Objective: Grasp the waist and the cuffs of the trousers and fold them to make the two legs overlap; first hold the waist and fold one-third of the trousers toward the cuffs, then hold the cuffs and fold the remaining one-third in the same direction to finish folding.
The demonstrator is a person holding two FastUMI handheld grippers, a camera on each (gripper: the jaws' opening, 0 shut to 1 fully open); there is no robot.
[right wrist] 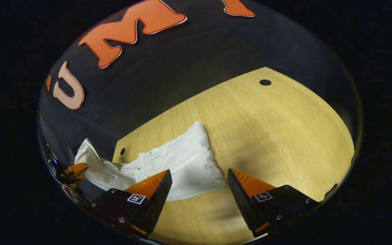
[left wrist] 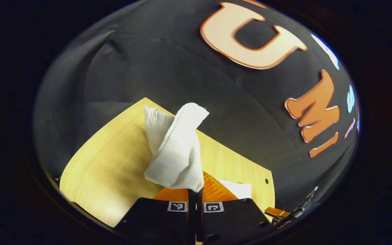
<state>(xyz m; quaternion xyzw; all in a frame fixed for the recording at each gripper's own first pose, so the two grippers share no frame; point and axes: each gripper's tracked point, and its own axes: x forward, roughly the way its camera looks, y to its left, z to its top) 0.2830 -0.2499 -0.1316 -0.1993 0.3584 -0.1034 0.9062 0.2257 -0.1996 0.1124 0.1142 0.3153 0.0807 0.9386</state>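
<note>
Pinching white cloth: left gripper (left wrist: 195,192), in the left gripper view, has its two fingers drawn together with a fold of the trousers (left wrist: 177,149) caught between them. The cloth rises straight ahead of the fingertips in a loose, twisted hang, lifted off the table (left wrist: 107,170). A second scrap of the same cloth lies just right of the fingertips, on the wood.

Right gripper (right wrist: 199,182), in the right gripper view: fingers spread wide apart, nothing between them, bare wood in the gap. The trousers (right wrist: 179,163) lie ahead and to the left of it, the near hem touching or passing just behind the left finger; cannot tell which. A gathered, puckered band runs across the cloth ahead-left, probably the waist. Farther left the cloth trails off the table edge toward the other gripper (right wrist: 71,170), which is low at the far left.

Handling judgement: light, thin, very limp fabric. It droops and bunches wherever it is unsupported, and will not hold a line by itself. It does not look slippery. Best hold is on doubled edges, the waistband or the cuff hems, where layers give the fingers something thick to bite. A single layer mid-leg would just pull into a peak.
</note>
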